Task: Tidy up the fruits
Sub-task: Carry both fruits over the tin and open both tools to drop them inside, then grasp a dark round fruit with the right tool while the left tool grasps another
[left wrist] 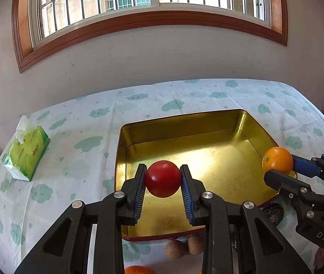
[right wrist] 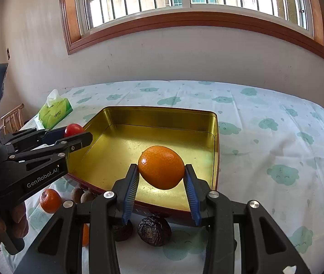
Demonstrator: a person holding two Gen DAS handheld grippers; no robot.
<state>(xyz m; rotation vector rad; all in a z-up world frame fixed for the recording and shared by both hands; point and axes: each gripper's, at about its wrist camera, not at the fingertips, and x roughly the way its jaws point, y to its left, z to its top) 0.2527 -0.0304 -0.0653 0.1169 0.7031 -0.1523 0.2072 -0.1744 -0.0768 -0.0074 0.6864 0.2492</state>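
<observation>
My left gripper (left wrist: pixel 163 179) is shut on a red tomato (left wrist: pixel 163 178) and holds it above the near part of the gold tin tray (left wrist: pixel 184 123). My right gripper (right wrist: pixel 161 171) is shut on an orange (right wrist: pixel 161 167) and holds it over the tray (right wrist: pixel 162 116), near its right wall. The tray looks empty inside. In the left wrist view the right gripper (left wrist: pixel 283 167) and its orange (left wrist: pixel 277 159) hang at the tray's right edge. In the right wrist view the left gripper (right wrist: pixel 76 134) and the tomato (right wrist: pixel 73 129) are at the tray's left edge.
On the cloud-print tablecloth in front of the tray lie two tan round fruits (left wrist: pixel 183 246), another orange (right wrist: pixel 50 200) and dark wrinkled fruits (right wrist: pixel 154 230). A green tissue pack (left wrist: pixel 28 154) stands at the far left. A wall and window are behind the table.
</observation>
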